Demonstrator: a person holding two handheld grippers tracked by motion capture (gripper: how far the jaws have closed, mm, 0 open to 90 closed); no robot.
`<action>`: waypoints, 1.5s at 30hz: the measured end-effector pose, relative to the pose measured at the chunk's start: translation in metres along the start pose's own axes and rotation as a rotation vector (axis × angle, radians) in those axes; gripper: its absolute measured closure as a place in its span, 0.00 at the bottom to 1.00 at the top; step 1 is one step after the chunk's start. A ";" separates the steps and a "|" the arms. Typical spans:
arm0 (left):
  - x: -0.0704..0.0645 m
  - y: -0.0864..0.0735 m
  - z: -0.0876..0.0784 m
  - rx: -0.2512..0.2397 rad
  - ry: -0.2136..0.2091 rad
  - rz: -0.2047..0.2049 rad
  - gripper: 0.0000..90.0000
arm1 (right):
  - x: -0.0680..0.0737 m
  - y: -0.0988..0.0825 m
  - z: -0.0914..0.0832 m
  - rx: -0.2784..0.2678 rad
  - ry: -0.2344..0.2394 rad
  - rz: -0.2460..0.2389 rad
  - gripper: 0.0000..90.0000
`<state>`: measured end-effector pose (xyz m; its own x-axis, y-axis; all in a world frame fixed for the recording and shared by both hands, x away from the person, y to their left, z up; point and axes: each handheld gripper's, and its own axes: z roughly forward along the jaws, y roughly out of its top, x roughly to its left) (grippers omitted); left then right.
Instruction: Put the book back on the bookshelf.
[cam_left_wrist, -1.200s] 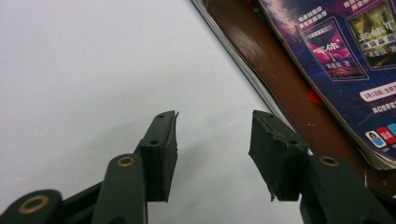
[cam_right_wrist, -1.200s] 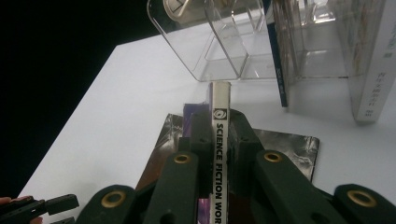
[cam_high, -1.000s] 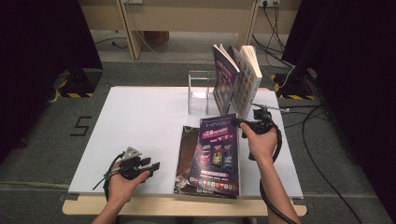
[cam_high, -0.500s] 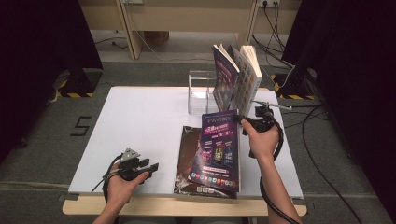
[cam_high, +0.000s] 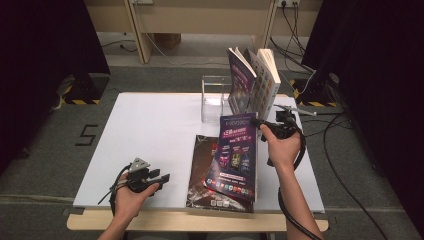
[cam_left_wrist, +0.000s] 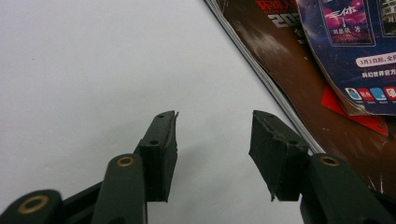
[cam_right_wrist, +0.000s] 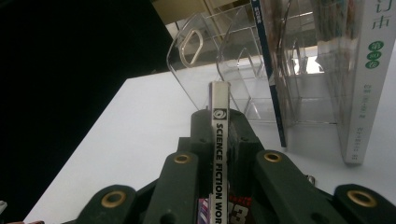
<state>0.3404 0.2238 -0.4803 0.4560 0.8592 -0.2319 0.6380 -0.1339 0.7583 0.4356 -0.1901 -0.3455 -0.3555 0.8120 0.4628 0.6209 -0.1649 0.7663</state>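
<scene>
Tilted steeper since 1 second ago, purple magazine (cam_high: 236, 152) clamped at its spine by right gripper (cam_high: 261, 123), lower edge on brown magazine (cam_high: 202, 170), left gripper (cam_high: 162, 177) open, well apart on white table (cam_high: 150, 130).

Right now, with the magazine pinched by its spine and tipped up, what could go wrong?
1. The right gripper holds the magazine only at its spine, so the loose pages may sag or slip free.
2. Its lower edge rests on the brown magazine underneath and may drag it along.
3. The clear rack already holds leaning books; a swinging cover may knock them.
</scene>
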 end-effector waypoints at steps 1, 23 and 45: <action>0.000 0.000 0.000 0.000 -0.001 0.002 0.56 | 0.000 0.000 -0.001 -0.006 -0.002 -0.001 0.92; 0.003 -0.002 -0.004 -0.013 0.008 -0.023 0.56 | 0.003 0.015 -0.008 -0.063 -0.005 -0.015 0.92; 0.004 -0.001 -0.005 -0.022 0.004 -0.032 0.56 | 0.017 0.030 -0.011 -0.136 -0.025 -0.058 0.92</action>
<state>0.3387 0.2292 -0.4787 0.4327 0.8650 -0.2541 0.6387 -0.0952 0.7636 0.4409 -0.1869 -0.3095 -0.3696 0.8359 0.4058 0.4988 -0.1900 0.8456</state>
